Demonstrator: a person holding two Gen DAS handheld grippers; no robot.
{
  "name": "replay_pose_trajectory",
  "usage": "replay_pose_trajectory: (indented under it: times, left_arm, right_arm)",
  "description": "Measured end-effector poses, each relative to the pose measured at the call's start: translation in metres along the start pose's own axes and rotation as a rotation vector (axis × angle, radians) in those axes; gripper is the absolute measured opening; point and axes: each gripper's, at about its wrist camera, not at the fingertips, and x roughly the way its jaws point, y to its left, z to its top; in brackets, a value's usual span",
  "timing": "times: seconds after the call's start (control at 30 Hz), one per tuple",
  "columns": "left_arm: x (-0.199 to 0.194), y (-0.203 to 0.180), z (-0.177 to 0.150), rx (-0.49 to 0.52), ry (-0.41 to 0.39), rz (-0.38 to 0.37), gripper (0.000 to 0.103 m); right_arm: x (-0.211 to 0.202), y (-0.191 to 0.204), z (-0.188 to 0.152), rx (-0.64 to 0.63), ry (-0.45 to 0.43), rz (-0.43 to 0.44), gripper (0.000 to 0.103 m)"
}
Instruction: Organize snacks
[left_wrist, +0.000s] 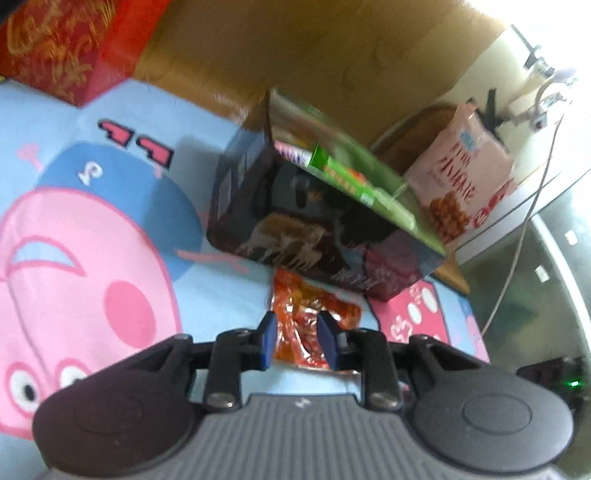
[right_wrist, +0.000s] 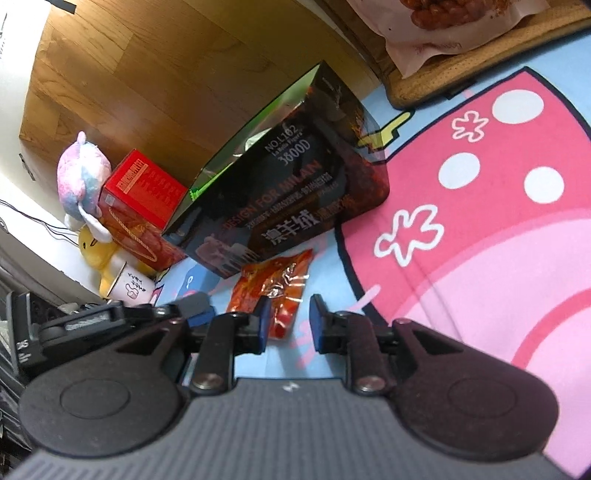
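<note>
A crinkled orange-red snack packet (left_wrist: 295, 302) lies flat on the cartoon mat (left_wrist: 92, 258), just in front of a dark open-topped box (left_wrist: 314, 229). Green snack packs (left_wrist: 343, 177) stand inside the box. My left gripper (left_wrist: 297, 338) hovers over the packet's near end, its blue pads apart on either side and not pressing it. In the right wrist view the packet (right_wrist: 273, 288) lies below the same box (right_wrist: 295, 184). My right gripper (right_wrist: 290, 325) is open with its left pad over the packet's near corner and bare mat in the gap. The left gripper's fingers (right_wrist: 195, 308) show further left.
A pink snack bag (left_wrist: 461, 177) rests on a brown woven tray (right_wrist: 424, 85) beyond the box. A red gift box (right_wrist: 144, 188) and plush toys (right_wrist: 83, 177) sit at the mat's far side. Wooden floor lies behind. A white cable (left_wrist: 517, 240) hangs at the right.
</note>
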Motion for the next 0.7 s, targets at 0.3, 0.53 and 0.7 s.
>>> replay_pose_trajectory:
  times: [0.3,0.53,0.7]
  left_arm:
    - [0.012,0.008,0.001,-0.010,0.023,-0.046,0.011]
    - [0.006,0.010,0.002,-0.025,0.028,-0.071,0.029]
    - [-0.025,0.005,-0.012,0.002,-0.027,-0.058,0.064]
  right_arm:
    - [0.021,0.004,0.012,0.013,0.022,0.018,0.026]
    - [0.022,-0.007,0.011,0.078,0.021,0.079,0.023]
    - [0.003,-0.035,-0.001,0.308,0.036,0.229,0.005]
